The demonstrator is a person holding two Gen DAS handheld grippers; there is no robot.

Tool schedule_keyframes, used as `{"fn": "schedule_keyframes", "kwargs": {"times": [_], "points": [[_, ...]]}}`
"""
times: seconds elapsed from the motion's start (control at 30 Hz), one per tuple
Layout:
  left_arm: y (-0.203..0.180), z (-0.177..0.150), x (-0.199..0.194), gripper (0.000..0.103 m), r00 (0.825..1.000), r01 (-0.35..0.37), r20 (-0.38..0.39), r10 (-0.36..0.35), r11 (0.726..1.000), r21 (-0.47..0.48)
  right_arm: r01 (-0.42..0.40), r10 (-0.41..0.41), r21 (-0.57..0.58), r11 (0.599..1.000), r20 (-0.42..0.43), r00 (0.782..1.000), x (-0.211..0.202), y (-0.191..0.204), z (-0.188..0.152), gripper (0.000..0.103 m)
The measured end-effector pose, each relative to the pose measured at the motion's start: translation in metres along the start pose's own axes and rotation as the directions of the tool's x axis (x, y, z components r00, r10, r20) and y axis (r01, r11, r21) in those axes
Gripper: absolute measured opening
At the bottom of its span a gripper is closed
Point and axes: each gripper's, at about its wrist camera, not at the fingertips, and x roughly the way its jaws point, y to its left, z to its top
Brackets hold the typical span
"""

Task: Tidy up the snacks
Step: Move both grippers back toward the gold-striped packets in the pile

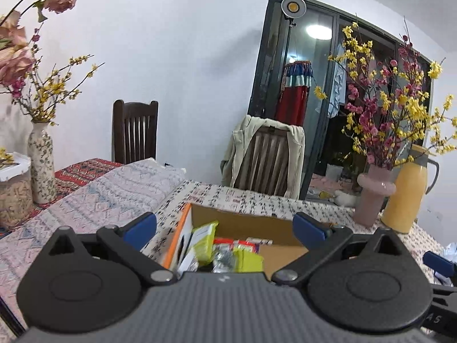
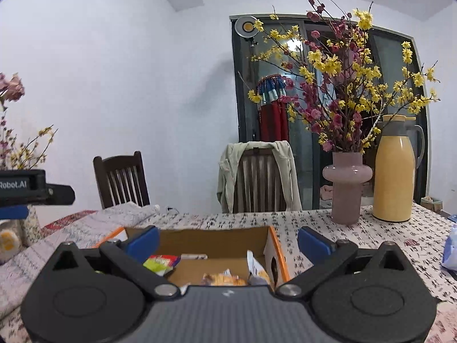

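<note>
while both grippers (image 1: pixel 225 228) (image 2: pixel 228 243) gape empty, cardboard box (image 2: pixel 217 235) holds snack packets (image 1: pixel 204 241).

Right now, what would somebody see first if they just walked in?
Probably the big bunch of yellow and pink flowers in a pink vase at the table's far right, beside a yellow jug. Nearer, an open cardboard box of snacks sits just past both open grippers, left and right.
</note>
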Motion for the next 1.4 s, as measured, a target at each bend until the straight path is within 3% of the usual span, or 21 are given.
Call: {"fn": "schedule_keyframes", "kwargs": {"times": [0.37,0.57,0.77,1.4], "points": [[0.037,-0.047,-0.013,0.103,0.993,-0.053,-0.104,0.06,0.996,0.073,0.016,-0.019,-0.028,0.999,-0.135,0.991,-0.037,-0.006,-0.044,0.103],[0.053,-0.076,-0.012,0.103,0.979,-0.085,-0.175,0.101,0.992,0.096,0.026,-0.031,-0.028,0.999,-0.215,0.976,-0.045,-0.012,-0.068,0.103],[0.06,-0.096,-0.009,0.103,0.973,-0.1,-0.195,0.12,0.989,0.108,0.038,-0.039,-0.008,0.999,-0.28,0.959,-0.042,-0.018,-0.09,0.103],[0.064,-0.104,-0.007,0.103,0.979,-0.077,-0.186,0.088,0.995,0.068,0.027,-0.008,0.058,0.998,-0.298,0.955,-0.033,-0.028,-0.096,0.103]]}}
